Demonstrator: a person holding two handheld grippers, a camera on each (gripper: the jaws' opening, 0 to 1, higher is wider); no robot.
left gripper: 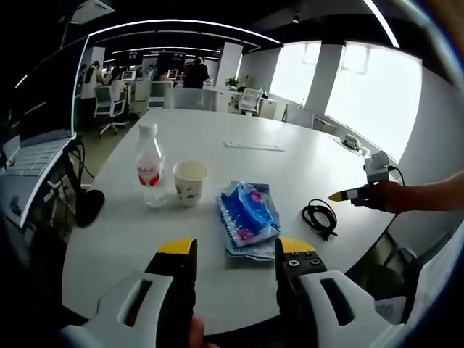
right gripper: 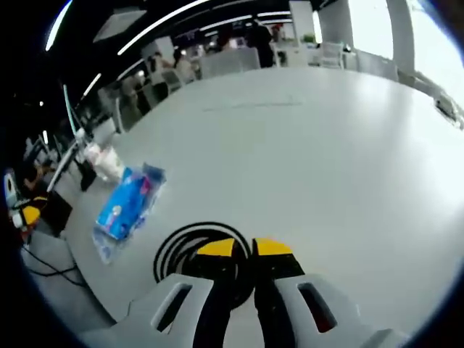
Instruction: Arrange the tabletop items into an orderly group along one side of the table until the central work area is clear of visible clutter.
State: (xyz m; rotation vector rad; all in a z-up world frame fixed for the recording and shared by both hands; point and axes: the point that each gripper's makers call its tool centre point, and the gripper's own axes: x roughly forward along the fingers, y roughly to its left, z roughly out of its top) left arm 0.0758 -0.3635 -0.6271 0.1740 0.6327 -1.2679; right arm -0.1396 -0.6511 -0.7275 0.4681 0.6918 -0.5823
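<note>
Right claw down at the coiled cable; left claw hanging wide over the near edge.

Right claw (right gripper: 243, 248), yellow tips almost together, over the coiled black cable (right gripper: 190, 243) on the round white worktop (right gripper: 312, 145); whether actually clamped on a strand, cannot tell. Left claw (left gripper: 235, 250) spread apart, holding nothing, just short of the crinkled blue plastic snack bag (left gripper: 249, 216). Likely trouble: pinching a single loop, so the coil unwinds and trails across the middle when dragged; or a slack strand sweeping into the bag lying near. Further left in the left gripper view, a white paper cup (left gripper: 190, 183) just beside a clear plastic water bottle with red label (left gripper: 149, 167), easily toppled by a careless pass.
</note>
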